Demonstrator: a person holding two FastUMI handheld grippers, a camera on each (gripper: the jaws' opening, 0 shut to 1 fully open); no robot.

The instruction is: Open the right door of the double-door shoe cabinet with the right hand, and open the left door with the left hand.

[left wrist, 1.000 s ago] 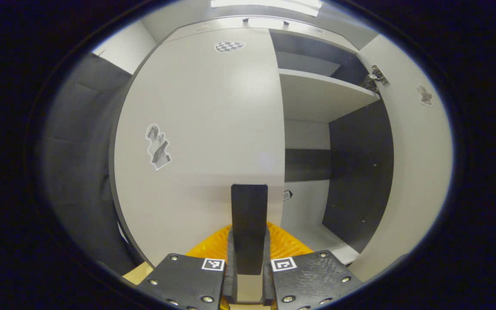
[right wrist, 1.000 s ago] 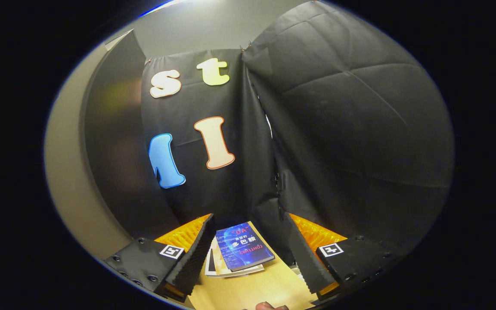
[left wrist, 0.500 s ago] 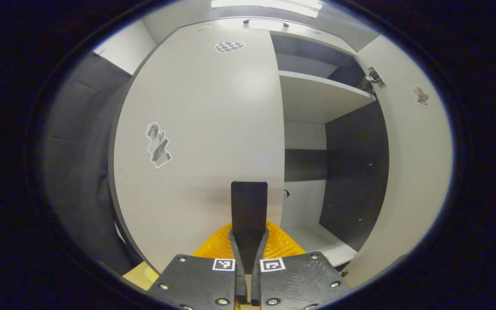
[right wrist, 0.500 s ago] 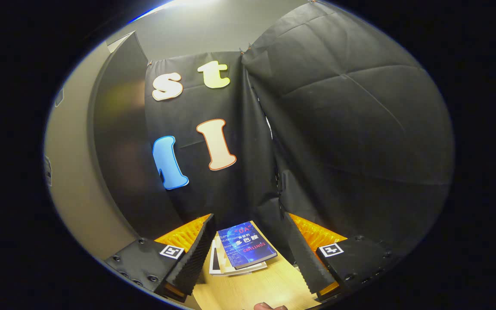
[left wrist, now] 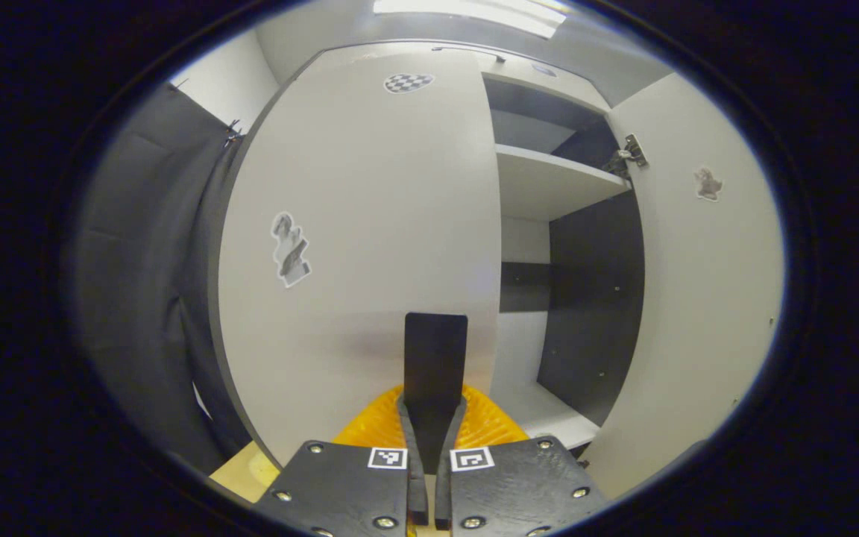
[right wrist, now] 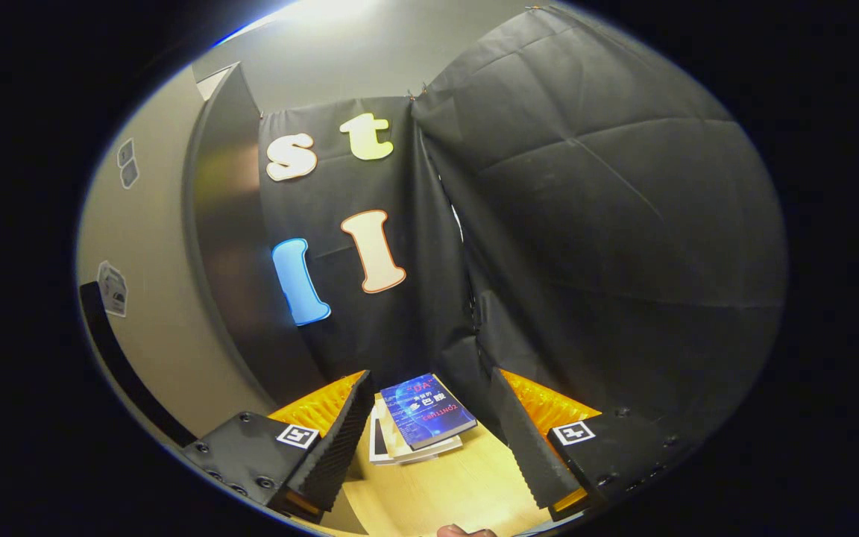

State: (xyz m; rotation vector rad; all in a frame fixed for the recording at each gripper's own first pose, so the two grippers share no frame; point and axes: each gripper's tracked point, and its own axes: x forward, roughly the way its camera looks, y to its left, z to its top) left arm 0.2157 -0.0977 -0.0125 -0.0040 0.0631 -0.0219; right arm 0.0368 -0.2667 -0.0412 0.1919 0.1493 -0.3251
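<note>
Left gripper [left wrist: 429, 477]: fingers closed together, empty, aimed at left door [left wrist: 370, 246] near its free right edge | left door: upright, long axis vertical, closed | right door [left wrist: 698, 298]: swung open, shelf [left wrist: 549, 179] exposed | right gripper [right wrist: 429, 440]: fingers spread, empty, above books [right wrist: 418, 418] on wooden floor [right wrist: 444, 492].
</note>
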